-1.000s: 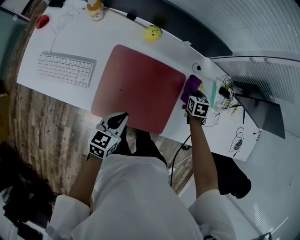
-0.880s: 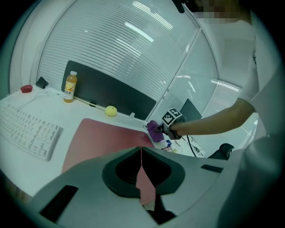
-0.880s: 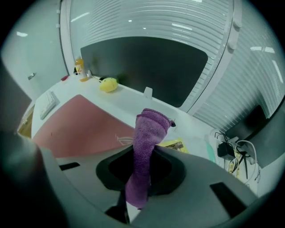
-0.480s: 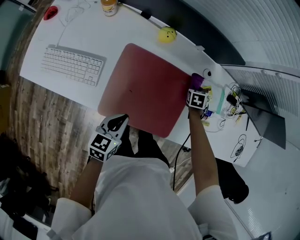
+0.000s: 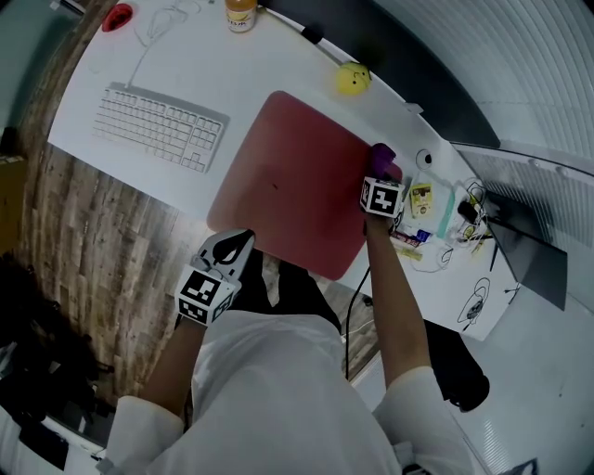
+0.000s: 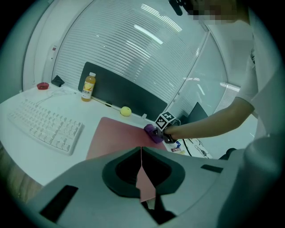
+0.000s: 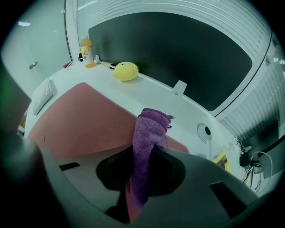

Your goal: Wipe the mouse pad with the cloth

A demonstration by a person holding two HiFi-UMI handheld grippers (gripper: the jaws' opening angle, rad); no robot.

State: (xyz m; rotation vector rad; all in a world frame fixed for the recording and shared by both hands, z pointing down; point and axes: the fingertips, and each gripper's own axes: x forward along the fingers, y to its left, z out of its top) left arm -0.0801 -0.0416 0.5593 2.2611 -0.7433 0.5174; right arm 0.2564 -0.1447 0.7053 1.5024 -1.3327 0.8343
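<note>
Purple cloth, dull red mouse pad, seemingly white keyboard.

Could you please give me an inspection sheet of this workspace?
Surface: white desk, no spills seen.
Job's things: red rectangular mouse pad lying flat; purple fuzzy cloth at its right edge.
Clutter: white keyboard, yellow round toy, orange drink bottle, small packets.
Tongs: left tongs shut, empty, near the pad's front edge; right tongs shut on the cloth.
Cables: white keyboard cable; tangled wires at the desk's right end.
Surroundings: wood-patterned floor, dark back panel.
</note>
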